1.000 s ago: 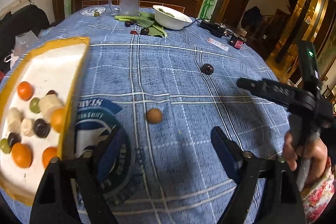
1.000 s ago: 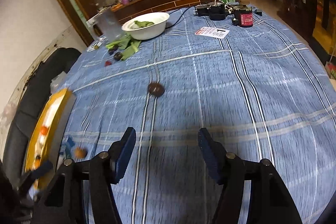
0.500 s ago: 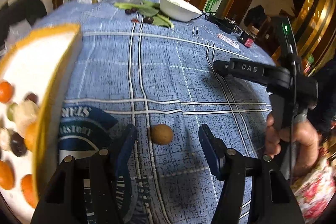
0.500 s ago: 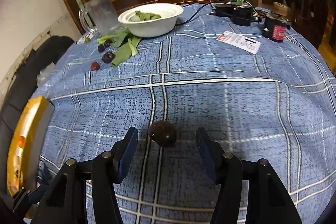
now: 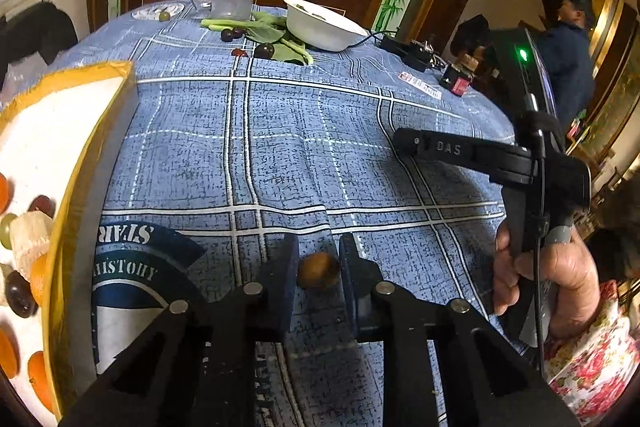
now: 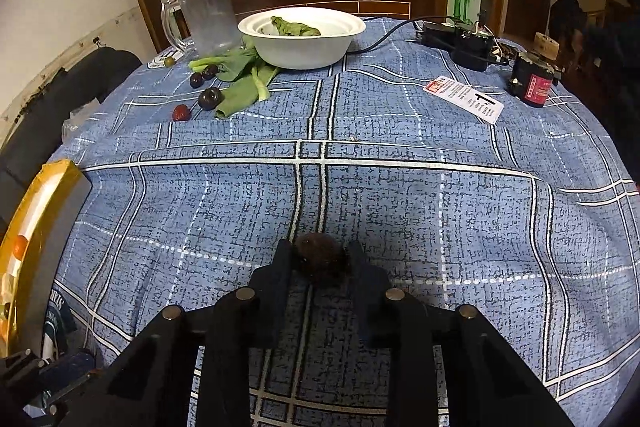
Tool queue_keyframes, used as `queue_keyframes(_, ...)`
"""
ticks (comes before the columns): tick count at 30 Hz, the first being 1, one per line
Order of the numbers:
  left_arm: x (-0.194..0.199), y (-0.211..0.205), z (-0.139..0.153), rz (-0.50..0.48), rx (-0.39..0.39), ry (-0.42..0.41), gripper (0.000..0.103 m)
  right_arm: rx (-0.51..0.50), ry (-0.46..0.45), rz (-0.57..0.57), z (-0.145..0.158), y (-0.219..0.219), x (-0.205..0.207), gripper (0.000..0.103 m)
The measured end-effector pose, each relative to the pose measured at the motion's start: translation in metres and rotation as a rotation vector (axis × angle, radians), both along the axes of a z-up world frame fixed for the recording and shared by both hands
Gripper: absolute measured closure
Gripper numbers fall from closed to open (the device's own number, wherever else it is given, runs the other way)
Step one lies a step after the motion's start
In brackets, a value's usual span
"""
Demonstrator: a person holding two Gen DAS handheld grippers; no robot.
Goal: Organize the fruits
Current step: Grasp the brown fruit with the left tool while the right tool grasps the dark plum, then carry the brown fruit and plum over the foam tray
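Both grabs are landing at once. The brown fruit is sitting on the blue checked cloth, and the left gripper has just been closing its jaws: half a second back they were standing wide around it, now they are pinching it from both sides. Over on the other side the dark fruit is getting the same treatment, the right gripper having just been narrowing its jaws until they are squeezing it, still down on the worktop. So two loose fruits are looking secured together, and I reckon the next job is lifting them and carrying them to the yellow-rimmed tray on the left, where orange, green and dark pieces are already lying.

Harder to read: the tray is running off the picture's edge, so its full contents are staying out of sight. From the left camera, the dark fruit is hiding behind the right gripper's black body, with the hand wrapped round the handle. The undersides of both fruits are hidden, so I cannot tell whether either is clearing the cloth yet. More dark fruits are waiting far back by the greens and the white bowl.
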State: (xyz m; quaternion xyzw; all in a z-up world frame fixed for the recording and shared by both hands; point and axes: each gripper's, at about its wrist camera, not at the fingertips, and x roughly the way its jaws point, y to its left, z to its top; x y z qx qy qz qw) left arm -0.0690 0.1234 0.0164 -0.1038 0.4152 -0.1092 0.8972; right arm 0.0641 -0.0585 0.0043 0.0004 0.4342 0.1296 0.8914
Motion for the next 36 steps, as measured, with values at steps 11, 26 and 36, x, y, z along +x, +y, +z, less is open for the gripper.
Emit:
queue_keyframes(11, 0.006, 0.001, -0.007, 0.008, -0.007, 0.031, 0.083, 0.025, -0.007, -0.028, 0.001, -0.005, -0.003, 0.076)
queue_keyframes(26, -0.029, 0.021, 0.034, 0.048, -0.066, -0.081, 0.083, 0.104, -0.036, -0.005, 0.049, -0.023, -0.078, 0.076)
queue_keyframes(36, -0.091, 0.117, 0.079, 0.32, 0.021, -0.172, 0.082, 0.156, -0.052, 0.178, 0.082, 0.049, -0.115, 0.075)
